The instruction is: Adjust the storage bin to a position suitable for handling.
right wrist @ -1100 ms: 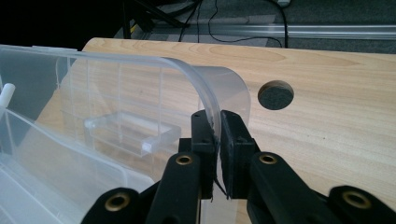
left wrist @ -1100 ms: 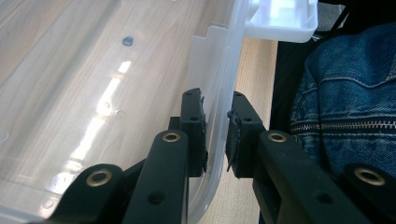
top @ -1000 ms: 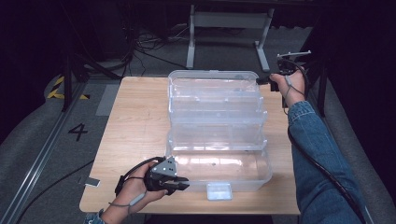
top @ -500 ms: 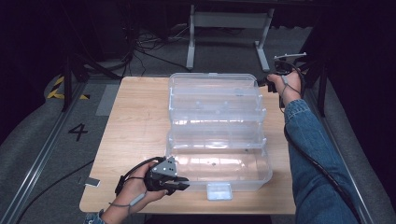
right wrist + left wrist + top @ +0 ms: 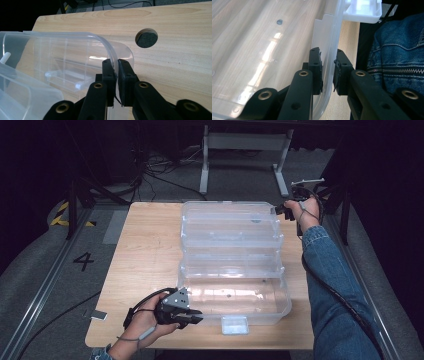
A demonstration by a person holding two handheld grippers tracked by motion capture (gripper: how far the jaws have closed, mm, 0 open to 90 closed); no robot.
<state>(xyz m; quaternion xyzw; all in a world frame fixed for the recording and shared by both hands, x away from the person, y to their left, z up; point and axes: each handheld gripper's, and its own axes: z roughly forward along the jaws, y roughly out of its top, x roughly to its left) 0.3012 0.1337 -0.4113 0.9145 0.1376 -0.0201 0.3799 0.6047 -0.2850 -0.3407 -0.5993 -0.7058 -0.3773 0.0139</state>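
Left gripper view has the left gripper (image 5: 328,72) with one jaw on each side of the clear box's (image 5: 235,270) near wall, a slight gap showing, so it straddles rather than clamps. Right gripper (image 5: 116,75) is pinched tight on the raised lid (image 5: 75,50) rim. Opened out, the box lies along the tabletop's (image 5: 145,250) right half, near edge to far edge.

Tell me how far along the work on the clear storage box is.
Done: the clear plastic box lies unfolded, its lid flat on the wooden table. In hand: the right gripper pinches the lid's rim; the left gripper straddles the box's front wall, jaws slightly apart. Left, probably: folding the lid over and snapping the latch.
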